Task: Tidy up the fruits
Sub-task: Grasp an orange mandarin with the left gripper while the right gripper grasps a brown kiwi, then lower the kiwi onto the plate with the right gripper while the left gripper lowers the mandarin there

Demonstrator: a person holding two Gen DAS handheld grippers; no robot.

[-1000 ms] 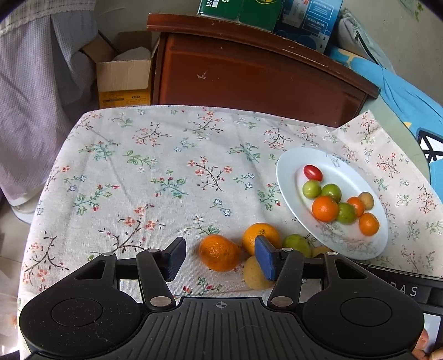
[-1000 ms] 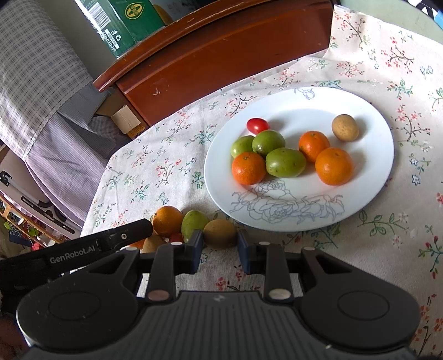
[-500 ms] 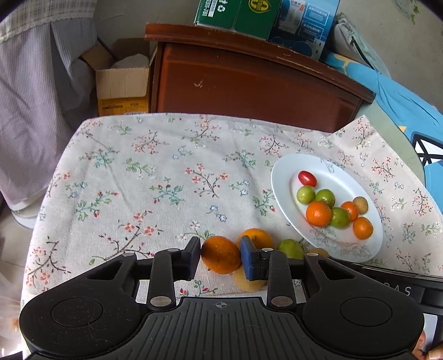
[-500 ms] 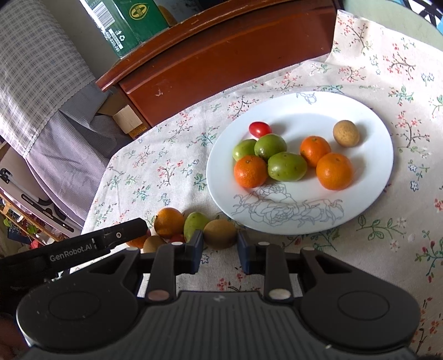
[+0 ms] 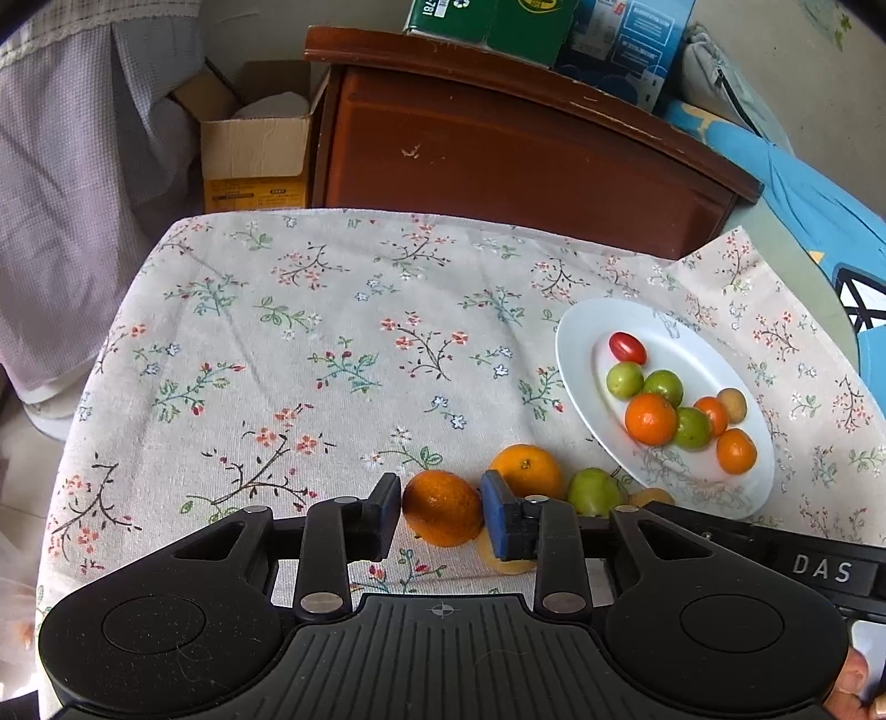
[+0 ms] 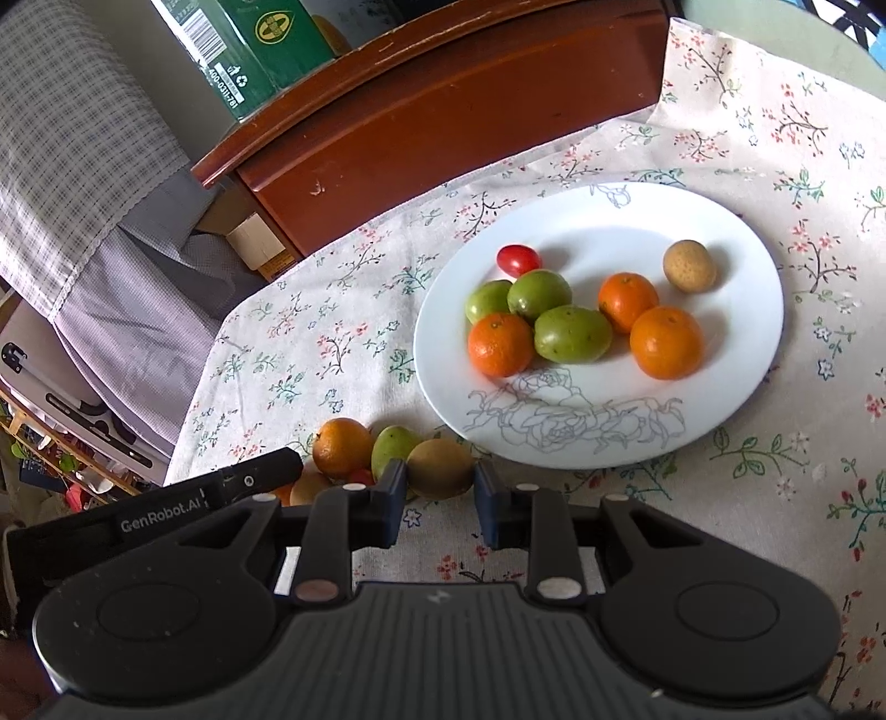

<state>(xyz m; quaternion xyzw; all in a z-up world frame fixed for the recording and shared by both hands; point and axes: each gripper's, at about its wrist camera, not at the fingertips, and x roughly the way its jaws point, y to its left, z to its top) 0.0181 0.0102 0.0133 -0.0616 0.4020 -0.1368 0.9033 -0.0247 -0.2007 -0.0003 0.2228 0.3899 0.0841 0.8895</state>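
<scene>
1. A cream tablecloth printed with small floral sprigs (image 5: 310,354) covers the table.
2. Behind it stands a dark reddish-brown wooden cabinet with a curved top edge (image 5: 515,160), its front scratched.
3. Green printed cartons (image 6: 260,50) and a blue printed box (image 5: 626,50) rest on the cabinet top.
4. An open brown cardboard box (image 5: 255,149) sits left of the cabinet.
5. Pale checked lilac fabric (image 5: 72,183) hangs at far left.
6. A blue cloth (image 5: 814,210) lies at right.
7. Daylight falls on the tablecloth.

Plate (image 6: 764,310) with fruit on tablecloth (image 5: 310,354), loose fruit (image 5: 525,471) just beside its rim, cabinet (image 5: 498,160) behind.
</scene>
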